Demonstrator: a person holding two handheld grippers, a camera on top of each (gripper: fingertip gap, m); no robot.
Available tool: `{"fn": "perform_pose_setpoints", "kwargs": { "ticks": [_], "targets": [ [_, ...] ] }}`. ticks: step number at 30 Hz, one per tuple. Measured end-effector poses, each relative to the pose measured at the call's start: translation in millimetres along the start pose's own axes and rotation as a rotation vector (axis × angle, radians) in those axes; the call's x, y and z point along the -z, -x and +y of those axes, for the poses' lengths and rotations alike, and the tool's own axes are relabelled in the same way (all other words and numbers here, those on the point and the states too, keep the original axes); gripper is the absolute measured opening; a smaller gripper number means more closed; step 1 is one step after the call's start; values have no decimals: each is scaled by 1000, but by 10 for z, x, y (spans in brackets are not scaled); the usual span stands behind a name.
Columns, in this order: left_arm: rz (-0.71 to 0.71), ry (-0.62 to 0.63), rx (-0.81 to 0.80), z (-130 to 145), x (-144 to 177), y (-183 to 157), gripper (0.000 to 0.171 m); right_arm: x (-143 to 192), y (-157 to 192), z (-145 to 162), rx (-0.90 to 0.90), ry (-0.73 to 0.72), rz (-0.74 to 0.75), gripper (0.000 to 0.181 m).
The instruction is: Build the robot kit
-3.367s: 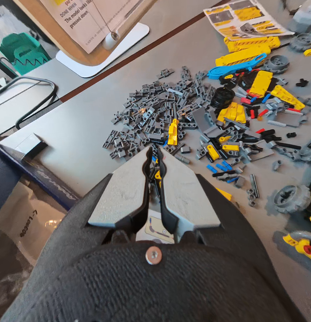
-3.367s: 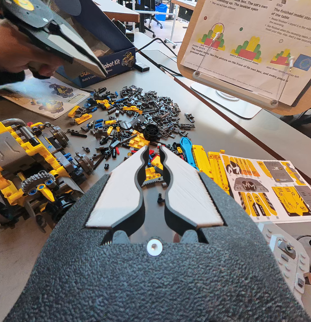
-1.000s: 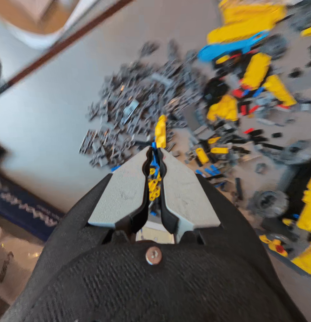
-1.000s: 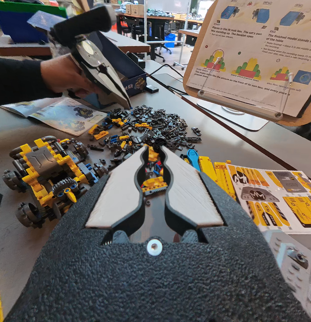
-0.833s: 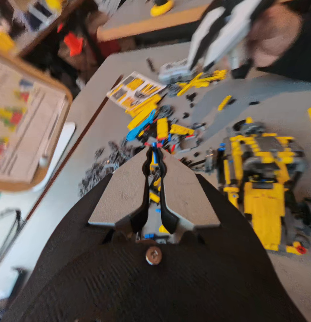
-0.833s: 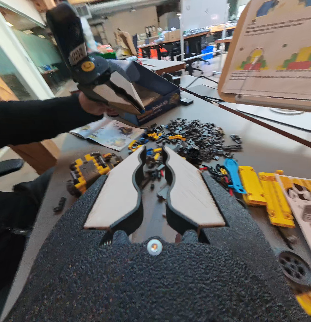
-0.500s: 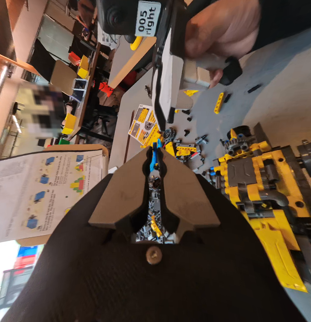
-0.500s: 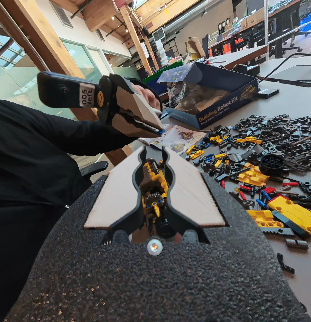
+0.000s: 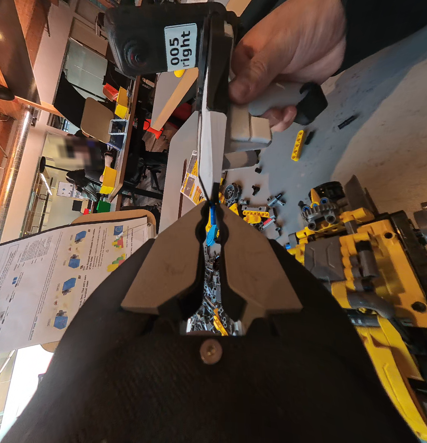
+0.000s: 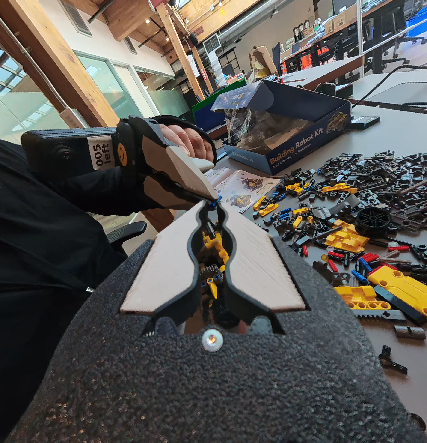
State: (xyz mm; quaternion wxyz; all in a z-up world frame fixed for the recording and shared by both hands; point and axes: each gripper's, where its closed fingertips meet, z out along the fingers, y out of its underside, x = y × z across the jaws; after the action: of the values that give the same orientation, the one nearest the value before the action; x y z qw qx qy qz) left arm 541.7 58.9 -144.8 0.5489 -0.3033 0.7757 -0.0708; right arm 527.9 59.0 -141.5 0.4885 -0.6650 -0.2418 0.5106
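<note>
While raised above the surface (image 10: 399,124), we are pinching a small blue plastic pin (image 9: 212,208) in our left hand-held gripper (image 9: 212,209), tips clamped; our right hand-held gripper (image 10: 211,208), tips nearly together, is meeting it tip-to-tip, grip unclear. Bumpy yellow-grey brick vehicle (image 9: 365,263) is sitting below.

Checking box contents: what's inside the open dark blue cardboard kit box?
Inside the open dark blue cardboard kit box, crumpled clear plastic bags and a brownish inner surface show. Whether parts remain under the bags cannot be seen; the bags and front wall cover the bottom.
</note>
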Motion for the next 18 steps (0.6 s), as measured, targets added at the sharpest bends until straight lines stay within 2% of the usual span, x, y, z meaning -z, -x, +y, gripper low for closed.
{"fn": "perform_pose_setpoints", "kwargs": {
  "ticks": [4, 6, 9, 12, 14, 18],
  "targets": [
    [23, -14, 55, 0, -13, -24, 2, 14, -13, 14, -12, 7, -4, 5],
    [101, -12, 121, 12, -13, -121, 4, 31, -23, 81, 0, 66, 10, 4],
    [243, -69, 283, -46, 105, -260, 22, 163, -29, 245, 30, 210, 42, 4],
    [263, -122, 436, -3, 289, -232, 22, 379, 106, 507, 71, 394, -5, 4],
    [243, -119, 509, 119, 403, -215, 22, 510, 228, 768, 125, 539, -52, 4],
    [198, -31, 580, 473, 562, -283, 20, 636, 327, 1265, 157, 781, -113, 4]
  ]
}}
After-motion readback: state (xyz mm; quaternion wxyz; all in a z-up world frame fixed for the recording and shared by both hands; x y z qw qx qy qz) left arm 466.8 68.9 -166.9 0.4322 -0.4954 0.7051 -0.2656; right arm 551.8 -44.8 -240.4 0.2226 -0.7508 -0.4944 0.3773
